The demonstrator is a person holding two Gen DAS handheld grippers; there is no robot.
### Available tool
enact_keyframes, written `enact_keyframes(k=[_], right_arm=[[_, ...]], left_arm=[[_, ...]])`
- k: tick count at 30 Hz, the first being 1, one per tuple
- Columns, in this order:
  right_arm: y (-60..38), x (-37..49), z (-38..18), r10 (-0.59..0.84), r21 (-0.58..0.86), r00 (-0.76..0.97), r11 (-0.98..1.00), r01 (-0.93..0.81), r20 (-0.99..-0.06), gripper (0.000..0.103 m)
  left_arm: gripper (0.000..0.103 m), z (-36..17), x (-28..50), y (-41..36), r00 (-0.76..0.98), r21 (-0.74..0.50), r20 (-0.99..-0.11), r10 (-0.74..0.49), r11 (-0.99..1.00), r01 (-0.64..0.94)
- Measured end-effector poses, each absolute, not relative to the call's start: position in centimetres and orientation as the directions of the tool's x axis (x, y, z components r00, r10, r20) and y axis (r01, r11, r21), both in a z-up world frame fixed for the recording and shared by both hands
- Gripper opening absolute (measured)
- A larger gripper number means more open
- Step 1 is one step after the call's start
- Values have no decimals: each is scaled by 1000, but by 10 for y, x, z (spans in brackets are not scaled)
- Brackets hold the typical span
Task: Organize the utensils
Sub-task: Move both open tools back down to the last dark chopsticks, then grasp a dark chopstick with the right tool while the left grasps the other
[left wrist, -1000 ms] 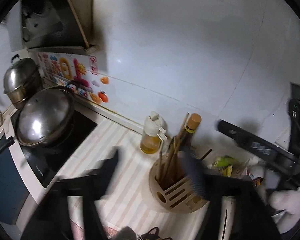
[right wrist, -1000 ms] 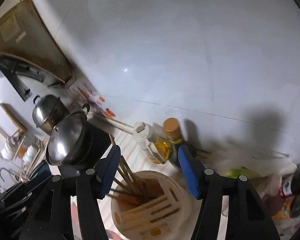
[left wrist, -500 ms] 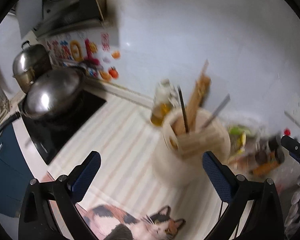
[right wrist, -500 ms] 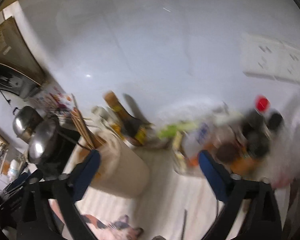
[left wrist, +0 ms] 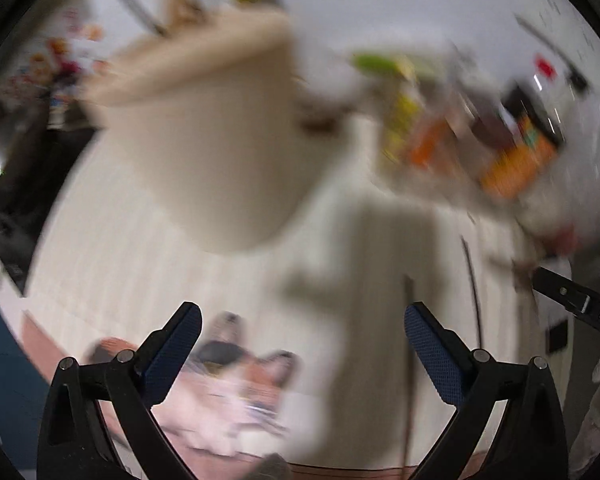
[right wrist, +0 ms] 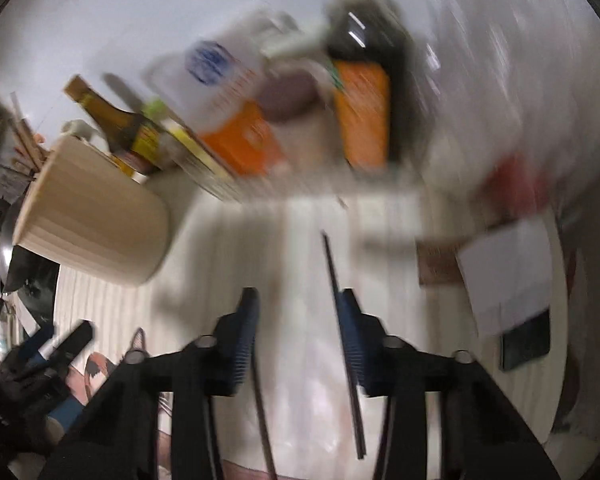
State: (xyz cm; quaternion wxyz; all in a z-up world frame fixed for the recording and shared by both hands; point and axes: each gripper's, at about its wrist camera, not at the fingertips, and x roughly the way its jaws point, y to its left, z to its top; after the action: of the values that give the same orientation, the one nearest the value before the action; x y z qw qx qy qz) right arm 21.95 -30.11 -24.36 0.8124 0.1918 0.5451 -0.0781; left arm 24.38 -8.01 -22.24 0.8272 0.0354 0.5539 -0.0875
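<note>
Over the striped tabletop (right wrist: 228, 248) both grippers now point steeply down, whereas a second ago they looked across at the white wall and the stove. The beige utensil holder (left wrist: 220, 128), then seen from above with its slots, now shows only its side, blurred and upright, ahead of the left gripper (left wrist: 302, 344). That gripper is spread wide with nothing between its fingers, above a cat-print mat (left wrist: 236, 384). The right gripper (right wrist: 298, 328) is closing; two dark chopsticks (right wrist: 342, 320) lie on the tabletop under it, one beside the right finger, one nearer the left finger, and the blur hides whether the pads touch either. The right wrist view alone shows the soy sauce bottle (right wrist: 116, 124), orange packets (right wrist: 364, 120), a white card (right wrist: 508, 272) and a dark phone (right wrist: 526, 338). The left wrist view alone shows the cat print clearly, plus the right gripper's black arm (left wrist: 576, 300) at the right edge.
</note>
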Motion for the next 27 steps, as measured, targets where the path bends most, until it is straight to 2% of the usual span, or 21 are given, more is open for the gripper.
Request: enact_keyframes(k=[1, 3, 5, 8, 12, 14, 19, 22, 24, 26, 27], right_arm=[[-306, 217, -249, 85, 228, 383, 910, 346, -920, 31], [-317, 211, -261, 86, 223, 358, 906, 361, -930, 20], [-325, 207, -267, 89, 221, 345, 903, 367, -935, 16], [-335, 208, -275, 87, 212, 325, 904, 371, -942, 15], [-342, 211, -279, 89, 203, 307, 909, 363, -947, 15], [-343, 213, -284, 94, 197, 289, 914, 353, -953, 15], [-341, 223, -302, 107, 189, 248, 923, 336, -963, 15], [-335, 227, -311, 114, 186, 226, 926, 328, -967, 15], [-331, 231, -316, 117, 184, 215, 929, 320, -969, 17], [-328, 235, -321, 102, 161, 195, 936, 314, -975, 23], [-327, 237, -324, 89, 144, 184, 939, 313, -979, 29]], left_arm=[[102, -234, 244, -94, 338, -44, -934, -113, 978, 206], [100, -254, 245, -116, 284, -56, -951, -126, 969, 241], [79, -277, 247, -137, 224, -55, -967, -119, 961, 272], [65, -300, 245, -157, 165, -56, -980, -110, 952, 300], [61, -319, 242, -169, 138, -19, -988, -67, 948, 318], [53, -324, 241, -170, 130, -7, -990, -51, 949, 316], [52, -324, 236, -168, 147, -7, -988, -56, 950, 313], [47, -325, 232, -170, 151, -9, -987, -60, 947, 320], [38, -325, 233, -172, 159, -8, -985, -63, 945, 328], [12, -323, 232, -175, 171, -5, -983, -66, 941, 338], [6, -322, 232, -177, 173, -3, -983, -65, 940, 340]])
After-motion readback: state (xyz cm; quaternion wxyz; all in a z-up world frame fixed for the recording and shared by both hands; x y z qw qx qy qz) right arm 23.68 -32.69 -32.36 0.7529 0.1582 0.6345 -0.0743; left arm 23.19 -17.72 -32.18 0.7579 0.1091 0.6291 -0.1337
